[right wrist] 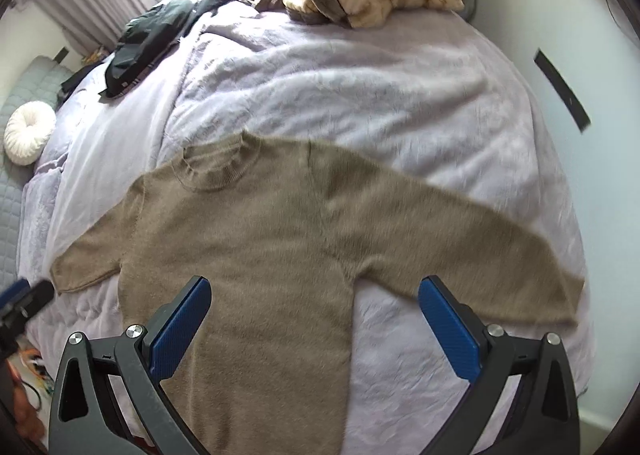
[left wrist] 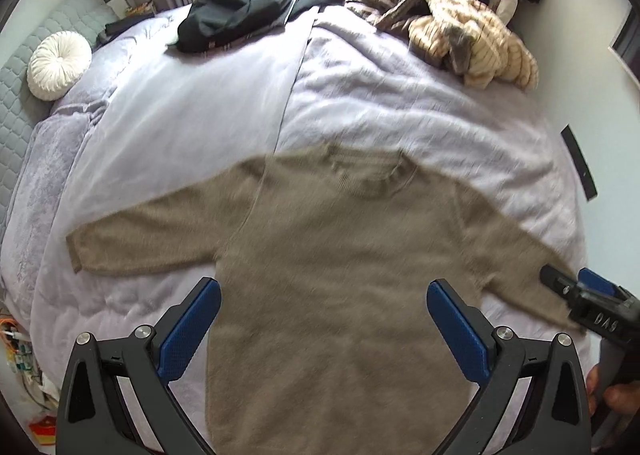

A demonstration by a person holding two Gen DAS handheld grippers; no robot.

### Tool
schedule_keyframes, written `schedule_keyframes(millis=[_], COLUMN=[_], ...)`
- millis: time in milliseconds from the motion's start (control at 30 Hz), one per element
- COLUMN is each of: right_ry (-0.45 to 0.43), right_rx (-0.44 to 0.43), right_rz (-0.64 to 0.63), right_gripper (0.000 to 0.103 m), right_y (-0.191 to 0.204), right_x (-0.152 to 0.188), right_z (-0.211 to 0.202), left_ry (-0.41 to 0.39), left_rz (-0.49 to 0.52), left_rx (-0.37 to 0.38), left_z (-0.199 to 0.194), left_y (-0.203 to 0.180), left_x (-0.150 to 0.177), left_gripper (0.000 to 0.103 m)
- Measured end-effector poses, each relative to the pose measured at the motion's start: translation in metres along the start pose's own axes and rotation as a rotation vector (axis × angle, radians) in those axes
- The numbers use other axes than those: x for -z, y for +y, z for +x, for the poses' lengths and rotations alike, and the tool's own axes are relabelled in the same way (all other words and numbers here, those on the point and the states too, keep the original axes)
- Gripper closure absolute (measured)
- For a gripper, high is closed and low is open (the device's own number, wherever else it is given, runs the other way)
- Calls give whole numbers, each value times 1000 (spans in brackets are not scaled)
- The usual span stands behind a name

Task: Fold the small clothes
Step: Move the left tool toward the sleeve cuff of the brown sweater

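- Far left, a round white cushion (left wrist: 59,65) sits against the grey quilted headboard (left wrist: 24,95), at the edge of the lilac bedspread (left wrist: 192,103).
- Left sleeve (left wrist: 144,239) of the brown sweater (left wrist: 340,255) lies stretched out flat toward that side, cuff on the bedspread.
- The left tool (left wrist: 323,307) hangs above the sweater's lower body, blue pads spread wide, nothing between them.
- Sweater is spread face-up in the middle of the bed, collar (left wrist: 370,175) pointing away toward the window, hem nearest the cameras.
- Beyond it, a dark garment (left wrist: 236,15) lies crumpled at the far side of the bed.
- The right tool (right wrist: 314,305) is also wide apart and empty, poised over the gap between the sweater's body and its right sleeve (right wrist: 460,239).
- In the left view that tool's tip appears right at the right cuff; contact is unclear.
- Far right, a cream striped heap of clothes (left wrist: 472,43) is piled on the far corner.
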State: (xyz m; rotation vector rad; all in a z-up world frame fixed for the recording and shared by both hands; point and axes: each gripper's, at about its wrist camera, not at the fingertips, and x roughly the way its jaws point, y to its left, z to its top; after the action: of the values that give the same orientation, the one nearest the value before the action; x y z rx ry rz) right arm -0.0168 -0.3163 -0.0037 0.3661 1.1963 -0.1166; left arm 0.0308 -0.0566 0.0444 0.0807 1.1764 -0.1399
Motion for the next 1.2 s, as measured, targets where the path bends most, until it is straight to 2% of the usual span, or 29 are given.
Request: schedule_keyframes(millis=[167,267,367,567,800,1200], right_ry=[-14,-7,13,55,106,115], right_rx=[14,-2,-11,8,30,48], right_rz=[-22,-3,16,45,53,28], right_gripper=[0,0,0,0,0,0], right_y=[10,21,32,50,70,94], right_x=[-15,-15,-9,6,17,18], right_z=[2,16,28,51,69,76], left_ry=[-8,23,50,130,144,152], left_rz=[11,16,17,-35,-81,-107], left_rx=[12,26,8,4,11,50], left_z=[13,37,63,103,118,130], left_y=[6,23,43,88,121,133], left_x=[-11,-7,-1,11,19,20], left_gripper=[0,0,0,0,0,0])
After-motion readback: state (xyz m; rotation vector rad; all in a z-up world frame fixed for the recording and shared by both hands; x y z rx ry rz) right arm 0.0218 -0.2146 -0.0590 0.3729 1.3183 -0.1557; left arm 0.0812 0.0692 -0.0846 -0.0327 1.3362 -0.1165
